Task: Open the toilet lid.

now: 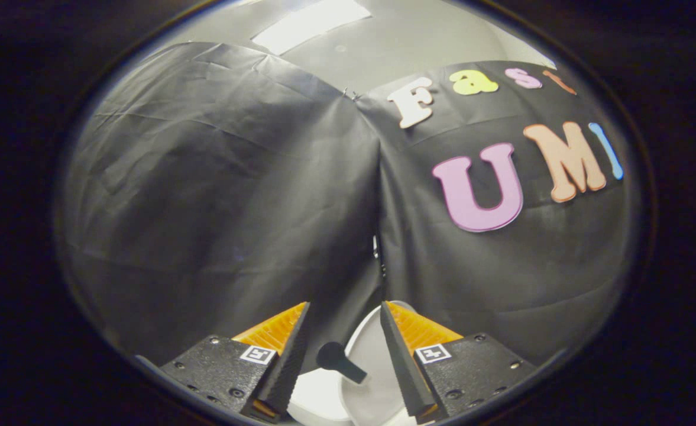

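Lid (370, 349) is white, seen low between the two fingers, w/ its curved edge arcing up toward the right finger (404, 361). It looks raised/tilted, standing at an angle over the rest of the toilet (318, 402), whose white surface shows just below and left of it. Exact angle hard to judge thru the fisheye. A small dark knob-like part (339, 361) w/ a rounded head and short stem sits in the gap between the fingers, in front of the lid; can't tell if it touches the lid.

Gripper (345, 355) is open: fingers stand well apart, nothing pinched. Left finger (285, 361) is off the lid, over dark cloth and the toilet's white edge. Right finger overlaps the lid's rim in view; contact can't be told.

Beyond the fingers, black cloth wall (217, 189) in two wrinkled panels meeting at a vertical seam straight ahead. Above the cloth, a pale ceiling (407, 47) w/ a bright rectangular light panel (309, 23).
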A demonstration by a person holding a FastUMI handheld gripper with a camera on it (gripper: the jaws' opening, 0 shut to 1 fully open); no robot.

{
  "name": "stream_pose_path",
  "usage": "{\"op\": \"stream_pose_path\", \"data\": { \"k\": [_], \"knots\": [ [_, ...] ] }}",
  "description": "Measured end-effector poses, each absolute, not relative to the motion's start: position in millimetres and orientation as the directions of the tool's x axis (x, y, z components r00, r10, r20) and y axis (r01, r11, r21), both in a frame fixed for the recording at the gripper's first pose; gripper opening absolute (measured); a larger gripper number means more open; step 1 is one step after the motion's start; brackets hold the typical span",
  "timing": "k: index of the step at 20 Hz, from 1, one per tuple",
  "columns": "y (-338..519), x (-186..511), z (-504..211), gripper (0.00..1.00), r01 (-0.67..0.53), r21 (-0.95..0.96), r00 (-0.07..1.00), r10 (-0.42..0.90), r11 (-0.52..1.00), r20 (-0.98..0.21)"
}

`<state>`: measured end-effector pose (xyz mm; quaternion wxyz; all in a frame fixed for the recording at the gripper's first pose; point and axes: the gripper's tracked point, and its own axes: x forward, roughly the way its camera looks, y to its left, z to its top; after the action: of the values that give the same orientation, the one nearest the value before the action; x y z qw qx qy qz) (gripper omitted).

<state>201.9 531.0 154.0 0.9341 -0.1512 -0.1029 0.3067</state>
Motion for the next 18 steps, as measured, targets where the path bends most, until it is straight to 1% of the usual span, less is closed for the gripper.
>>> {"op": "stream_pose_path", "data": {
  "k": [4,10,16,18],
  "knots": [
    [484,196,178,0.71,-0.442,-0.334,0.847,0.51,0.832,0.15],
    [403,190,201,0.71,-0.31,-0.301,0.903,0.379,0.902,0.203],
    [321,181,210,0.72,-0.212,-0.25,0.938,0.268,0.945,0.22],
    [295,175,211,0.72,-0.203,-0.233,0.943,0.254,0.951,0.216]
  ]
}}
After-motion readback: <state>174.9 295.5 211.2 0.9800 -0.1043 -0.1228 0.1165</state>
